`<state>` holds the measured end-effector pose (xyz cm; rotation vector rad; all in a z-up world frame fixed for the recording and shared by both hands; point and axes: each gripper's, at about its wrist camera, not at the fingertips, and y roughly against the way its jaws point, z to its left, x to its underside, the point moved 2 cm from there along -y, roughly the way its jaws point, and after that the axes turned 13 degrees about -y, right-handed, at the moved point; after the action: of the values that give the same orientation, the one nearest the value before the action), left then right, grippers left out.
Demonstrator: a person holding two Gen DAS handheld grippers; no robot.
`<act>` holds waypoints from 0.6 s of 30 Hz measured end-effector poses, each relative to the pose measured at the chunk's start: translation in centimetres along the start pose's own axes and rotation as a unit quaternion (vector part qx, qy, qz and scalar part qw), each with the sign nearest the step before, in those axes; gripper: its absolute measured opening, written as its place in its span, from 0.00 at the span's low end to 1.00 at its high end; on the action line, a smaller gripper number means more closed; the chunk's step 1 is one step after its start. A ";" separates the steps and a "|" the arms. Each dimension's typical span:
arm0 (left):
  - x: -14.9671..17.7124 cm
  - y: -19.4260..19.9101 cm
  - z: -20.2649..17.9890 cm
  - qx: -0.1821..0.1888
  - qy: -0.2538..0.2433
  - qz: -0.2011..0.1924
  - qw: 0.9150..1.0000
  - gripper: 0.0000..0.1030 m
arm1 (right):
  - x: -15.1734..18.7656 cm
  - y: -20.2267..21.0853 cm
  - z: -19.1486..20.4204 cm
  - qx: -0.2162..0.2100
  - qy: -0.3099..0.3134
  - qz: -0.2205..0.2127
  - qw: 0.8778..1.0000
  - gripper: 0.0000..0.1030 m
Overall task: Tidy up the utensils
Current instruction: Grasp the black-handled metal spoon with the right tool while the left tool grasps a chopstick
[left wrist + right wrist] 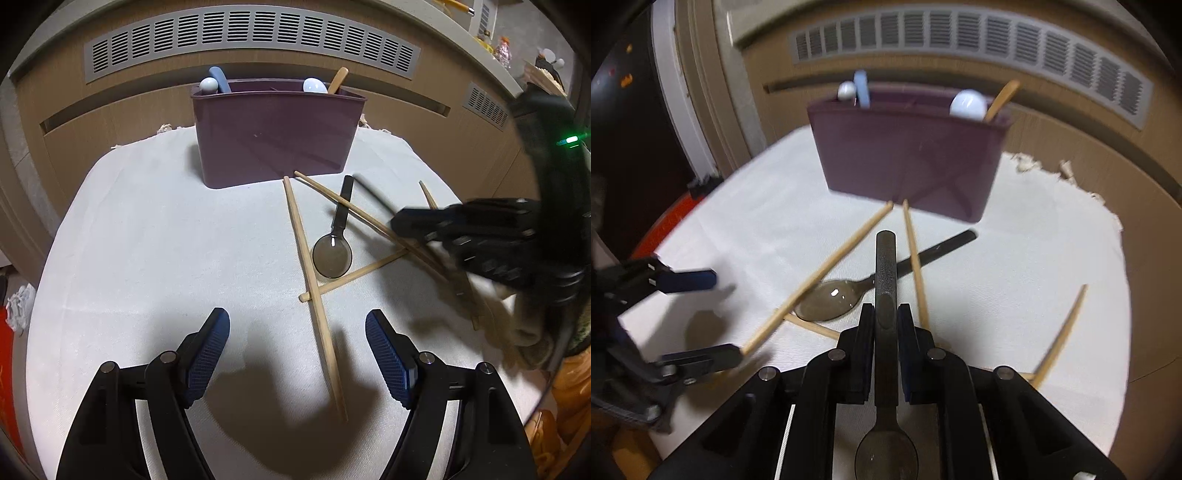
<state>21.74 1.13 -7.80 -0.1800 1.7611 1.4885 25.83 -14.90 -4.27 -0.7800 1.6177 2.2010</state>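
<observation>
A dark translucent plastic spoon with a black handle [885, 288] is pinched between the jaws of the right gripper [885, 317], handle pointing forward and bowl [886, 456] lying back toward the camera, raised above the white cloth [1015, 280]. A second, matching smoky spoon [334, 243] lies flat on the cloth among five scattered wooden chopsticks [314, 291] (one of them crosses over its black handle). Two chopstick ends lie near the foot of the dark purple rectangular plastic utensil holder [275, 136], which stands upright at the far side of the cloth. Pale blue-white rounded utensil ends [314, 85], a blue handle [219, 78] and a wooden handle [338, 79] project above its rim. The left gripper [297, 350] hovers over the near part of the cloth with its blue-padded jaws spread wide, nothing between the pads except the near end of one chopstick lying on the cloth below. Behind the holder runs a beige panel with grey slotted vents [251, 40].
</observation>
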 end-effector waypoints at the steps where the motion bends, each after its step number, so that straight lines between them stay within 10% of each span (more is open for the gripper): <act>1: -0.1 0.0 0.0 -0.001 0.001 -0.002 1.000 0.74 | -0.2 1.1 -0.3 -0.003 -0.006 -0.010 1.000 0.11; 11: -3.1 -0.8 0.6 0.022 0.020 -0.006 1.000 0.72 | -0.5 6.1 -2.6 -0.011 -0.038 -0.058 0.998 0.12; 18: -7.4 -4.6 1.4 -0.003 0.014 0.044 0.999 0.32 | 0.5 5.0 -3.4 -0.016 -0.058 -0.051 0.997 0.12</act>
<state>29.91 -1.79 -6.52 -0.1285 1.8078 1.5595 23.58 -19.76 -1.36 -0.7120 1.4599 2.1630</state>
